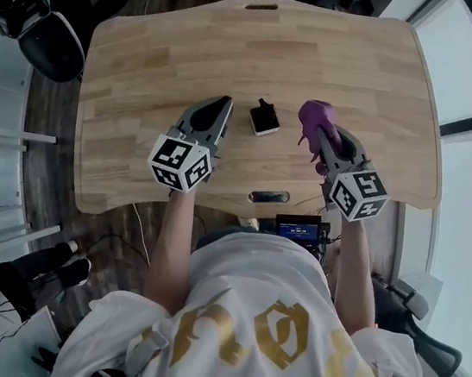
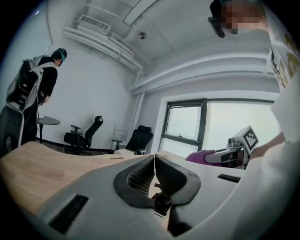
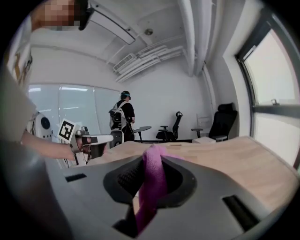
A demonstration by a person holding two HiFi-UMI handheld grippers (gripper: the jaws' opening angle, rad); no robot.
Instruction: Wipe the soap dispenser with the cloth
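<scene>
Nearest, at the table [image 1: 150, 58] edge: a dark oval slot [image 1: 268, 196]. Just past it, left gripper [image 1: 224, 105], fingers pressed together on nothing; right gripper [image 1: 322, 133], fingers clamped on the purple cloth [image 1: 316, 114]. Between the two, touching neither: the soap dispenser [image 1: 264, 118] on the wood. Farther off, past the far table edge, black office chairs [image 2: 139, 138] and a standing person [image 3: 123, 112] with a backpack.

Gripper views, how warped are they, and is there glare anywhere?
Left gripper view: strong fisheye, dark corners, window blown out white. Right gripper view: same fisheye bend, purple cloth close up and soft. Head view: table evenly lit.
</scene>
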